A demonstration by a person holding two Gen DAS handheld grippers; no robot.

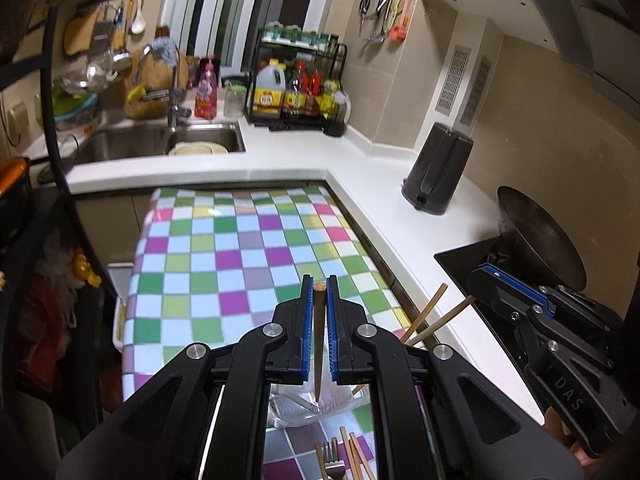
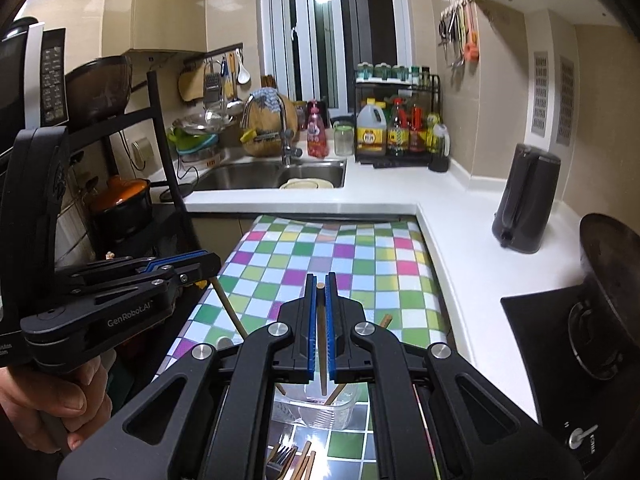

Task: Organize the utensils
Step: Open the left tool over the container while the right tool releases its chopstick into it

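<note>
Chopsticks: I hold one in each gripper, left gripper point(image 1: 319, 286) and right gripper point(image 2: 320, 286) both clenched near its top end; light, stiff, slippery wood over the clear container point(image 2: 320, 408).

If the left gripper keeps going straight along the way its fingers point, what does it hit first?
Most likely the checkered tablecloth: the left gripper, shut on a dark chopstick, points down over bare cloth, with nothing standing in that line. The white counter comes only beyond. Depth is hard to judge through the fisheye.

Two wrist views, angled down, sharing checkered table point(image 1: 224, 248), sink point(image 2: 256, 176)
</note>
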